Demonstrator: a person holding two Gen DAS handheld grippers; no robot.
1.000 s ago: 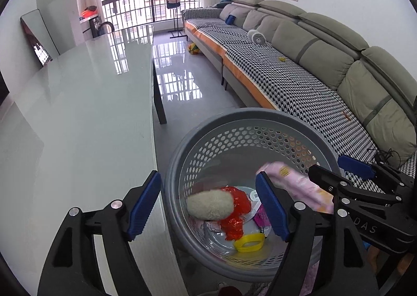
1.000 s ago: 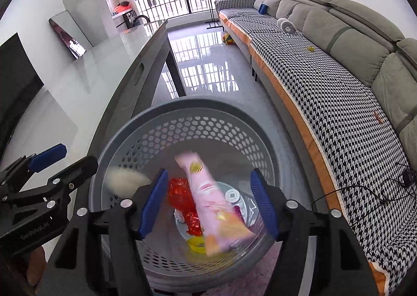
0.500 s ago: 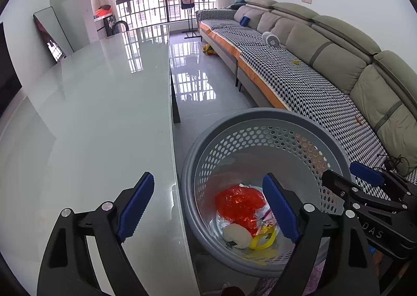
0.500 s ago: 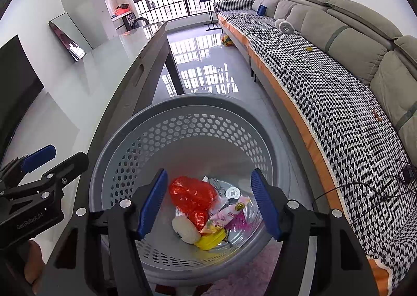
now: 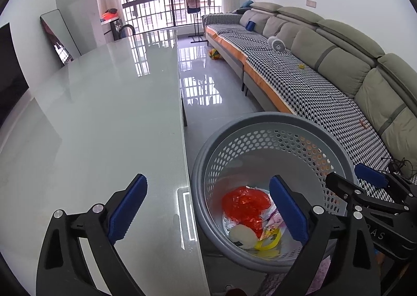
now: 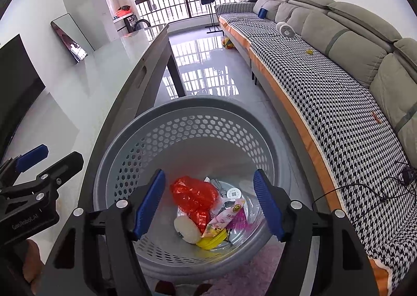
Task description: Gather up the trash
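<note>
A grey perforated trash basket (image 5: 271, 119) stands on the floor beside the table; it also shows in the right wrist view (image 6: 198, 106). Inside lie a red plastic bag (image 6: 194, 193), a white round piece (image 6: 187, 231), a pink snack wrapper (image 6: 229, 216) and a yellow ring (image 6: 212, 240). The same trash shows in the left wrist view: red bag (image 5: 245, 205), white piece (image 5: 243, 237). My left gripper (image 5: 208, 210) is open and empty, straddling the table edge and basket rim. My right gripper (image 6: 209, 203) is open and empty above the basket.
A long glossy grey table (image 5: 104, 113) fills the left. A grey sofa with a houndstooth cover (image 5: 312, 87) runs along the right. A ball (image 5: 215, 54) lies on the floor far back. A cable (image 6: 365, 189) lies on the sofa.
The pink wrapper and the white piece have dropped into the basket and lie still. The left gripper has drawn back left, over the table edge. Both grippers stay open.
</note>
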